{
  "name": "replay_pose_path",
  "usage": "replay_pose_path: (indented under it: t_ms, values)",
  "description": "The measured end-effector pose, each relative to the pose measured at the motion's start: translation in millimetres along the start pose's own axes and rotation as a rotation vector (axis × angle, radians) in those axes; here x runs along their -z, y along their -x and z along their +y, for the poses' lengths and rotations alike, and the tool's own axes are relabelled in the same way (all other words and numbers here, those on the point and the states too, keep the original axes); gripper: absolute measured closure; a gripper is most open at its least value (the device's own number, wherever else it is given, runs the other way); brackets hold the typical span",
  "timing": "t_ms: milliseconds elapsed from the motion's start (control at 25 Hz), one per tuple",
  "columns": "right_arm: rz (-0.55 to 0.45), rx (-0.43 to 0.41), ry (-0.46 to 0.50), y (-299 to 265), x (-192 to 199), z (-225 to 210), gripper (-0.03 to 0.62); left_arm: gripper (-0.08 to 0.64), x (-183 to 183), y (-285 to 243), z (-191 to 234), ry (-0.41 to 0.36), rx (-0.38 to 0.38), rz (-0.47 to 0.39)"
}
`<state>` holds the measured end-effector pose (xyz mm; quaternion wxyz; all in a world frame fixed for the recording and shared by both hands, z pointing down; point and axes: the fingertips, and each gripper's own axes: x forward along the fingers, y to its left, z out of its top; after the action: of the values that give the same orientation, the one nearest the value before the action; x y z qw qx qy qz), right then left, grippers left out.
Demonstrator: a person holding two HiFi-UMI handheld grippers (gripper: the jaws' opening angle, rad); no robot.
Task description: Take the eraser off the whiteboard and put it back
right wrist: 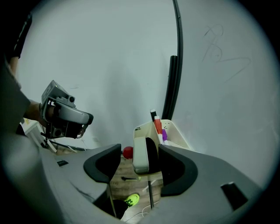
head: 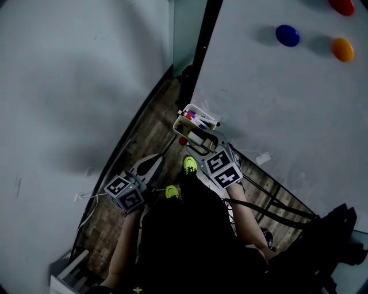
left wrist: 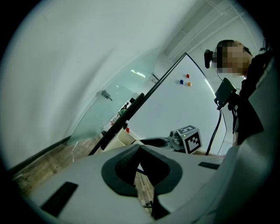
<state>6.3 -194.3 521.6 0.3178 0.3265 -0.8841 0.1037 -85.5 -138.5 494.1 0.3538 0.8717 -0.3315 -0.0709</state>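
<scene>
The eraser (right wrist: 141,154), white with a black felt face, stands on edge between my right gripper's (right wrist: 140,151) jaws. It rests close against the right pad, and a clear gap separates it from the left pad, so this gripper is open. Just behind it is the white marker tray (right wrist: 177,132) on the whiteboard (head: 276,103). In the head view my right gripper (head: 199,143) points into the tray (head: 183,119), where the eraser (head: 197,138) shows as a pale block. My left gripper (head: 156,162) hangs lower left, away from the board, its tips (left wrist: 139,148) together on nothing.
Markers (right wrist: 156,124) stand in the tray. Blue (head: 287,35), orange (head: 342,49) and red (head: 342,6) magnets sit high on the board. The board's black post (head: 198,51) runs beside a pale wall (head: 75,86). Below are wood floor, cables and my yellow-green shoes (head: 190,165).
</scene>
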Motion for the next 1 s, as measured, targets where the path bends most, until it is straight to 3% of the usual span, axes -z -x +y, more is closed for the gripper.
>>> replay_pose_path:
  t_ms: [320, 600, 1000]
  values:
    - [0.004, -0.009, 0.02, -2.0, 0.0, -1.6, 0.354, 0.551, 2.8, -0.7, 5.4, -0.003, -0.004, -0.011]
    - [0.036, 0.016, 0.093, -0.7, 1.0, -4.9, 0.403, 0.551, -1.7, -2.1, -1.3, 0.016, -0.011, -0.008]
    - [0.042, 0.003, 0.073, -0.3, -0.4, -5.4, 0.423, 0.551, -5.6, -4.5, -2.9, 0.015, -0.007, -0.009]
